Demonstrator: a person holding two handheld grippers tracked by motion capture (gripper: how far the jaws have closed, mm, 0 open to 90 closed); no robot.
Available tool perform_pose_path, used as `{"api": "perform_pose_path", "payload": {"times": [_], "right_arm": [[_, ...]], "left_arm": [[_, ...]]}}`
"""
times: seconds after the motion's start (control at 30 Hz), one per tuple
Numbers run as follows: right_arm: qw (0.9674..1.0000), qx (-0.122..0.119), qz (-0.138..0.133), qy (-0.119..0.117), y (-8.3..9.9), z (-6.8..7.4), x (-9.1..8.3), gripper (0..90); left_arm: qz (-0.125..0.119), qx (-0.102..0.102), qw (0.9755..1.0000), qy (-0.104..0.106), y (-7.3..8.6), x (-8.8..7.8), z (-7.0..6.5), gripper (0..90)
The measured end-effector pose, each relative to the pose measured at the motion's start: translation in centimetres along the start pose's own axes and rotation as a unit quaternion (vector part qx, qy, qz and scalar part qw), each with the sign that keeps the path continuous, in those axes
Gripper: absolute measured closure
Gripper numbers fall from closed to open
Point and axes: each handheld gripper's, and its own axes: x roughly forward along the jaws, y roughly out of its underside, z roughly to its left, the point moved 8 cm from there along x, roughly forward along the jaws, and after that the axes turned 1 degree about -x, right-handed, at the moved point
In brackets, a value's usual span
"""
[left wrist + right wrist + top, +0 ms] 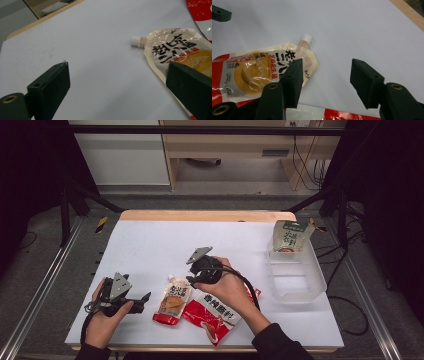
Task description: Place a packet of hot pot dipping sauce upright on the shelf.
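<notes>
High view overhead facing forward, both gripper views close, sharing spouted pouch [173,301]

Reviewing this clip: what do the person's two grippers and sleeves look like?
Both are black handheld units. The left gripper and right gripper each carry a grey three-cornered plate on top and trail a black cable. In the gripper views the jaws are blocky matte black pads with small holes, on arms with brass-coloured rivets. The person wears dark sleeves.

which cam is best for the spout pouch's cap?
Right gripper view: the white cap of the spout pouch is sharp and unblocked. The left gripper view shows the cap too, near a black jaw covering the pouch's lower part. In the high view it's tiny.
</notes>
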Motion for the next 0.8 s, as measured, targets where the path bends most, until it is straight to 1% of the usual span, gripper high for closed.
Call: {"api": "perform_pose_path", "payload": {"times": [0.13,0.17,0.23,0.33,0.47,0.53,0.67,0.8], "right_arm": [[0.9998,0.005,0.013,-0.011,0.2,0.4,1.2,48.4],[0.9998,0.013,0.014,-0.012,0.2,0.5,1.7,49.0],[0.9996,0.014,0.021,-0.017,0.4,0.6,2.4,50.1],[0.9990,0.025,0.027,-0.026,0.6,1.0,3.6,51.5],[0.9983,0.031,0.034,-0.036,0.8,1.5,4.9,52.1],[0.9978,0.040,0.036,-0.039,1.0,1.8,5.3,52.2],[0.9969,0.049,0.043,-0.045,1.5,2.1,6.0,51.7],[0.9954,0.070,0.044,-0.048,2.3,2.1,6.5,50.8]], "left_arm": [[0.001,-0.003,1.0000,0.001,0.1,0.0,0.0,5.2],[0.002,-0.002,1.0000,0.001,0.1,0.0,0.1,5.2],[0.001,-0.003,1.0000,0.002,0.1,0.0,0.0,5.2],[0.001,-0.001,1.0000,0.003,0.1,0.1,-0.1,5.2],[0.001,0.000,1.0000,0.004,0.0,0.1,-0.1,5.2],[0.003,0.001,1.0000,0.006,0.0,0.1,-0.2,5.2],[0.005,0.004,1.0000,0.006,0.0,0.1,-0.3,5.2],[0.002,0.001,1.0000,0.006,0.0,0.1,-0.2,5.2]]}}
